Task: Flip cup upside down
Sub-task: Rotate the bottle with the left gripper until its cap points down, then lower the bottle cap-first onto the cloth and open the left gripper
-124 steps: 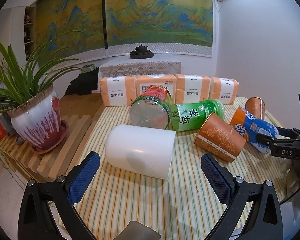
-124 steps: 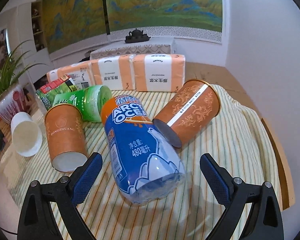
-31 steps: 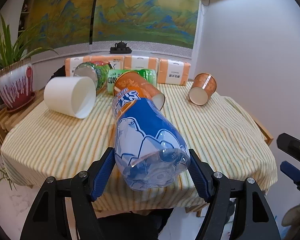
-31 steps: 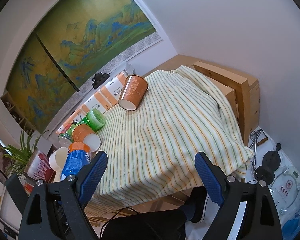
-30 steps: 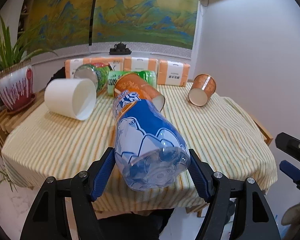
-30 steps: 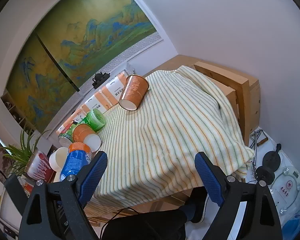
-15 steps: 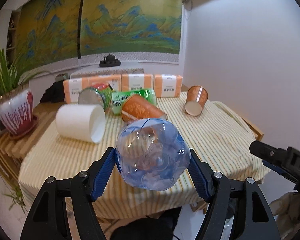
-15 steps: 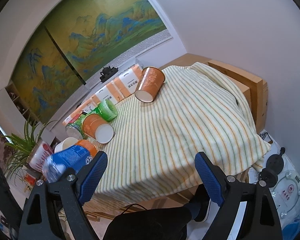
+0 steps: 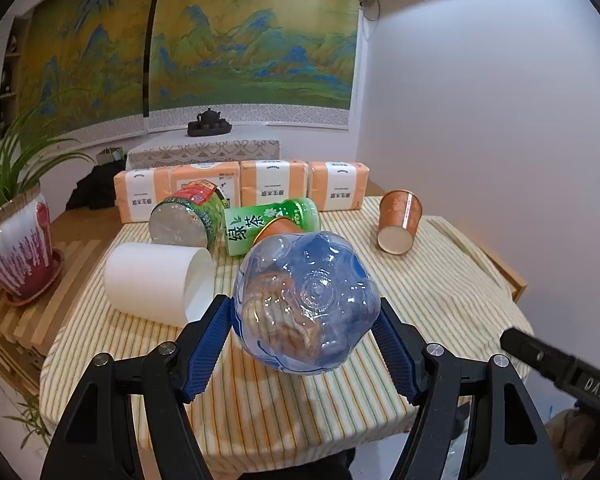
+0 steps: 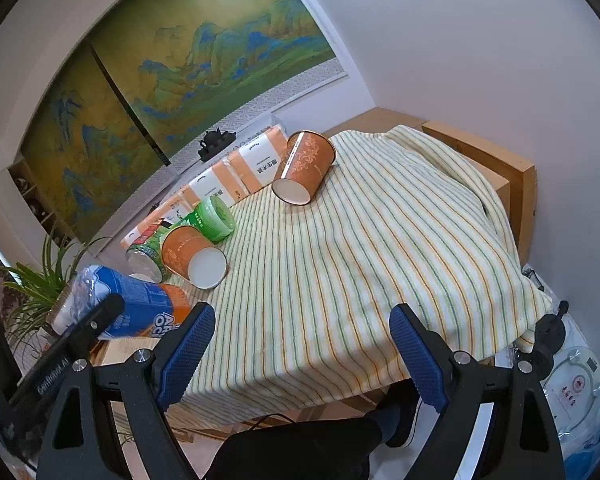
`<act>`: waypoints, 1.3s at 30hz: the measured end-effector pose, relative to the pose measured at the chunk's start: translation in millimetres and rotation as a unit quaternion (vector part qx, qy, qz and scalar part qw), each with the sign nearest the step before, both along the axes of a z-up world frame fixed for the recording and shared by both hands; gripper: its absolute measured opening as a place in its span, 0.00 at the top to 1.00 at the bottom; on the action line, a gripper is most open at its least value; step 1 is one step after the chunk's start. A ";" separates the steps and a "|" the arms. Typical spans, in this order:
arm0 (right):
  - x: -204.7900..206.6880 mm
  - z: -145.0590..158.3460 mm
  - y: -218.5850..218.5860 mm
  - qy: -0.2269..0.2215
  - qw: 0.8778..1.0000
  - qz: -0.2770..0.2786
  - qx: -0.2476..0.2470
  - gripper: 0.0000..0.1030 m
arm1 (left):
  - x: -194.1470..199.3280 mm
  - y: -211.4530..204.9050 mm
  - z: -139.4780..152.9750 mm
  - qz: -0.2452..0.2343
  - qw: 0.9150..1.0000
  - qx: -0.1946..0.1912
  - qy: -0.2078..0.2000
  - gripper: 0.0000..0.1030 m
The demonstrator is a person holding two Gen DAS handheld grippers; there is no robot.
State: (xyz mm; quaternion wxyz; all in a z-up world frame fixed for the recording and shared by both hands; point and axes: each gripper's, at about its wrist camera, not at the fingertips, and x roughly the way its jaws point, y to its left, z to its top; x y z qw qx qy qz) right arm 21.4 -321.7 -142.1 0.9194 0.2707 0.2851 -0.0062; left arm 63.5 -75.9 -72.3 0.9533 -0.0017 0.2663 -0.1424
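My left gripper (image 9: pixel 304 312) is shut on a blue and orange plastic cup (image 9: pixel 306 304), held in the air above the front of the striped table (image 9: pixel 440 280). The cup's clear ribbed base faces the left wrist camera. In the right wrist view the same cup (image 10: pixel 132 312) lies roughly level, with its orange end pointing toward the table. My right gripper (image 10: pixel 302 332) stands open with nothing in it, off the table's front right corner.
On the cloth lie a white cup (image 9: pixel 152 284), two orange paper cups (image 10: pixel 192 256) (image 10: pixel 304 164), a green tea cup (image 9: pixel 268 220) and a green cup with a red label (image 9: pixel 184 220). Tissue packs (image 9: pixel 268 184) line the back. A potted plant (image 9: pixel 16 248) stands left.
The left gripper has tipped the blue cup from slanting down with its side showing to base-on toward the camera, and raised it. The right gripper stayed open and shifted slightly toward the table.
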 end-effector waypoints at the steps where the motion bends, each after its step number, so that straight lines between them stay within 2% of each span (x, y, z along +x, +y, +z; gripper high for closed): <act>1: 1.1 -1.2 0.0 0.002 1.000 0.001 0.002 0.16 | 3.4 2.1 1.3 -0.001 1.000 -0.006 0.005 0.28; 15: 9.5 -7.1 1.0 0.010 1.000 -0.002 -0.003 0.16 | 35.6 11.1 7.9 -0.015 0.998 -0.036 0.054 0.28; 19: 15.4 -8.5 0.7 0.015 1.000 0.004 0.006 0.16 | 43.7 4.7 12.4 -0.014 0.998 -0.020 0.049 0.28; 26: 20.4 -0.4 1.4 0.005 1.000 0.001 0.000 0.16 | 60.9 -3.7 6.1 -0.020 0.998 -0.015 0.064 0.28; 39: 40.0 -11.4 6.2 0.022 1.000 0.005 -0.004 0.16 | 74.4 -0.6 -3.8 -0.015 0.998 0.000 0.063 0.28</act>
